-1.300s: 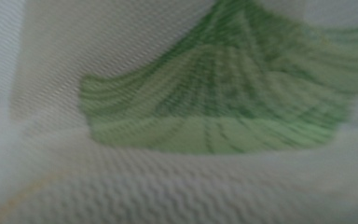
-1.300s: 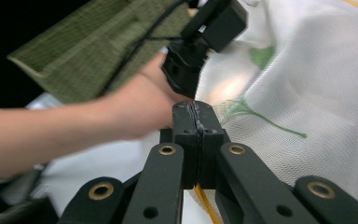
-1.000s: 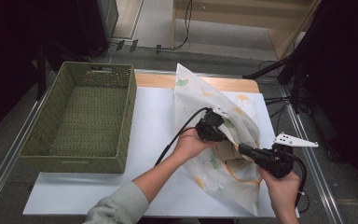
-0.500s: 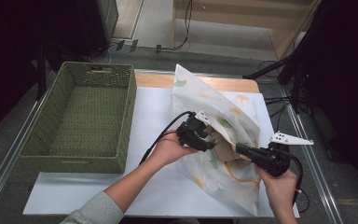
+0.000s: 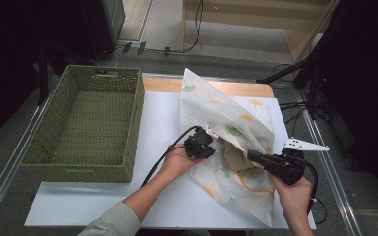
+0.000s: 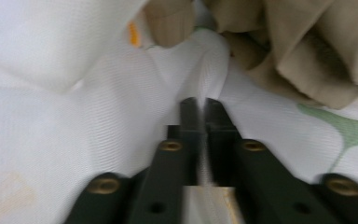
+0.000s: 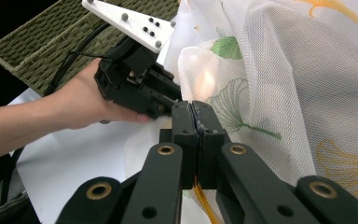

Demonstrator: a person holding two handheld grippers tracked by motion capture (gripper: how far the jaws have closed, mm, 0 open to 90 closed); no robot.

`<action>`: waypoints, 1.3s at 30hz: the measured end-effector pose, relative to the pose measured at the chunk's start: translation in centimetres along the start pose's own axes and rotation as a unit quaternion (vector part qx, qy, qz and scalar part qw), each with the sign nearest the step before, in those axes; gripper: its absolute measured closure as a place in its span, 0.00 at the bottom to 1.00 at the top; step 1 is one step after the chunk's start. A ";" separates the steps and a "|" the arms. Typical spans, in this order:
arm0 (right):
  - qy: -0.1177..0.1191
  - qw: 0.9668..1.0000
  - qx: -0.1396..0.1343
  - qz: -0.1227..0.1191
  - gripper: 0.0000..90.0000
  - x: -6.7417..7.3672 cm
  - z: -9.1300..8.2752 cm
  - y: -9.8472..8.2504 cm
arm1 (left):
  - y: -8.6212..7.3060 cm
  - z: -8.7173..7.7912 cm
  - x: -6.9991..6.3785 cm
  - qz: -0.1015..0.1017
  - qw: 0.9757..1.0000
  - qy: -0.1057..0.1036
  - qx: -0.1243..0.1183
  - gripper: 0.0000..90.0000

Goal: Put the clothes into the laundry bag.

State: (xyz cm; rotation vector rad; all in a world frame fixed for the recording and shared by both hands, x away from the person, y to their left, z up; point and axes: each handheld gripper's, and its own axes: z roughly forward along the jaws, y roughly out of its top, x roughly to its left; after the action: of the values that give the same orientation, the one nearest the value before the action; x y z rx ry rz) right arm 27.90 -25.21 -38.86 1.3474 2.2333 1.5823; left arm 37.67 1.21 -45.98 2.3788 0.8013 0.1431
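Basket [image 5: 86, 128] left on table [image 5: 162, 132]; mesh bag [image 5: 216, 110] right of it.

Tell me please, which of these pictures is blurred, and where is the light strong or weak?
Left gripper view: soft all over, the black fingers and mesh bag smeared. Right gripper view: sharp, with a bright spot on the mesh. High view: white table evenly lit, the room around it dark.

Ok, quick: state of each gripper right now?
Left gripper: jaws just closed, pinching the white mesh bag.
Right gripper: jaws shut on the mesh bag's fabric.
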 end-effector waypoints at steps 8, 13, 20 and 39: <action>0.002 1.000 0.004 0.000 0.99 -0.1 0.5 0.2 | -2.9 -5.3 0.1 -0.052 0.995 -0.038 -0.080 1.00; 0.010 1.000 0.012 -0.005 0.99 0.3 1.4 0.4 | -5.6 -8.5 -0.6 -0.056 0.993 -0.043 -0.100 1.00; 0.021 0.999 0.025 -0.010 0.99 0.8 2.9 0.6 | -10.3 -11.4 -1.3 -0.091 0.988 -0.051 -0.110 1.00; 0.048 0.997 0.048 -0.028 0.99 2.3 4.5 0.4 | -15.8 -14.8 -2.8 -0.126 0.983 -0.062 -0.117 0.73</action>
State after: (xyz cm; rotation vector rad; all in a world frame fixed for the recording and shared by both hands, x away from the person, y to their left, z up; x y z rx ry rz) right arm 29.09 -20.33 -39.76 1.2456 2.4097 1.5706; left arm 23.09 17.19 -43.08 2.0272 0.9624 -0.0151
